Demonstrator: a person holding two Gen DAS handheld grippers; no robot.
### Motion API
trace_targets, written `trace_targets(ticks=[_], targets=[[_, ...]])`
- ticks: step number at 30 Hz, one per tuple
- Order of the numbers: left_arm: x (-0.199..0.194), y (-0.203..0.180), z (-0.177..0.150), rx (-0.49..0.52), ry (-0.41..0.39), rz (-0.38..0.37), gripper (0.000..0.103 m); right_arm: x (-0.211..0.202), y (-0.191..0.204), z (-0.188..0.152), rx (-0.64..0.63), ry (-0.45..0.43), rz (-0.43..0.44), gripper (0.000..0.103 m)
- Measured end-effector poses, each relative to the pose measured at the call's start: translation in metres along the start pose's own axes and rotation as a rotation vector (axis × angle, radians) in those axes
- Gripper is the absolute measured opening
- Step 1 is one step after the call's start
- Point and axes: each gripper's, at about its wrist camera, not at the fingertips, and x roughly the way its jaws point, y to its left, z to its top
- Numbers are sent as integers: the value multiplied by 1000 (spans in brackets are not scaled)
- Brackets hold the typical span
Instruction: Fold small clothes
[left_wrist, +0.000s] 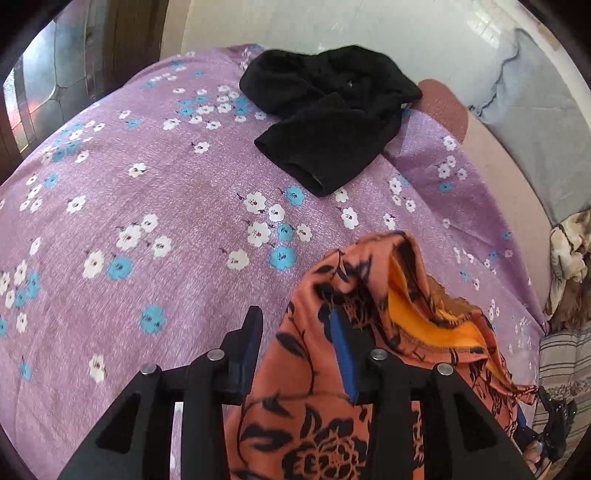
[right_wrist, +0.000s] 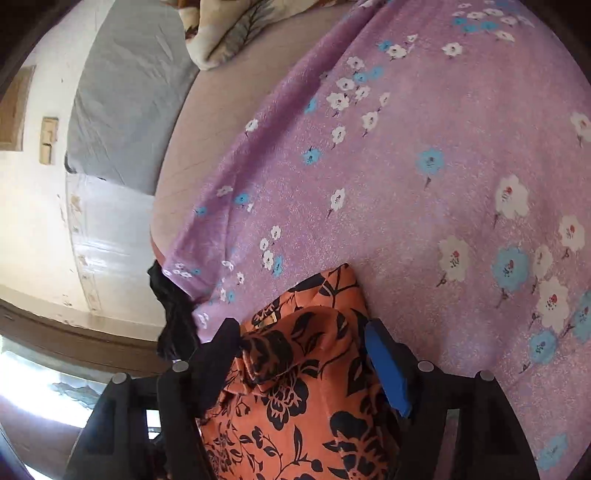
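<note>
An orange garment with a black flower print (left_wrist: 332, 398) lies bunched on the purple flowered bedsheet (left_wrist: 147, 221), its yellow lining showing. My left gripper (left_wrist: 295, 332) is open, its jaws wide apart, with the garment's edge lying between the fingers. In the right wrist view the same garment (right_wrist: 295, 387) fills the gap of my right gripper (right_wrist: 299, 332), which is also open with the cloth between its fingers. A black garment (left_wrist: 328, 110) lies crumpled at the far side of the bed; its edge shows in the right wrist view (right_wrist: 173, 314).
A grey pillow (left_wrist: 535, 110) lies at the far right by the wall. A beige patterned blanket (left_wrist: 569, 258) is heaped at the right edge. The right gripper (left_wrist: 550, 424) shows at the lower right. A window is at the far left.
</note>
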Motion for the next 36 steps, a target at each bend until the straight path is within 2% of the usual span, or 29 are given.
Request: trace_targets(ticks=[2, 4, 7, 9, 10, 13, 17, 20, 22, 24, 25, 28, 31, 34, 36], targets=[[-25, -10, -34, 49, -56, 7, 44, -17, 8, -10, -113, -36, -42, 73], [-42, -25, -68, 76, -84, 20, 56, -32, 26, -24, -225, -54, -83, 71], [-40, -53, -106, 144, -47, 8, 58, -43, 62, -55, -399, -80, -113, 71], [-28, -67, -117, 173, 1, -19, 58, -25, 88, -77, -525, -2, -158, 71], [-22, -70, -120, 186, 15, -21, 58, -11, 98, -87, -571, 39, -187, 69], [-10, -68, -120, 195, -11, 51, 58, 37, 120, -110, -681, 133, -239, 68], [-5, -58, -105, 144, 10, 18, 58, 113, 140, -108, -706, 220, -294, 68], [3, -50, -92, 101, 30, 19, 58, 168, 156, -99, -722, 230, -363, 67], [7, -42, -82, 58, 34, 10, 58, 199, 168, -95, -754, 193, -460, 67], [5, -35, -73, 19, 33, 10, 58, 212, 183, -93, -773, 133, -497, 67], [1, -31, -71, -2, 26, 16, 58, 210, 191, -94, -776, 108, -480, 67], [-17, -17, -62, -44, -29, 56, 58, 189, 218, -110, -782, 95, -300, 67], [-19, -2, -60, -62, -40, 168, 58, 181, 239, -153, -857, 203, -160, 67], [-7, 8, -66, -65, 19, 239, 58, 201, 249, -194, -890, 340, -114, 67], [1, 13, -71, -49, 67, 241, 58, 223, 248, -205, -855, 357, -131, 67]])
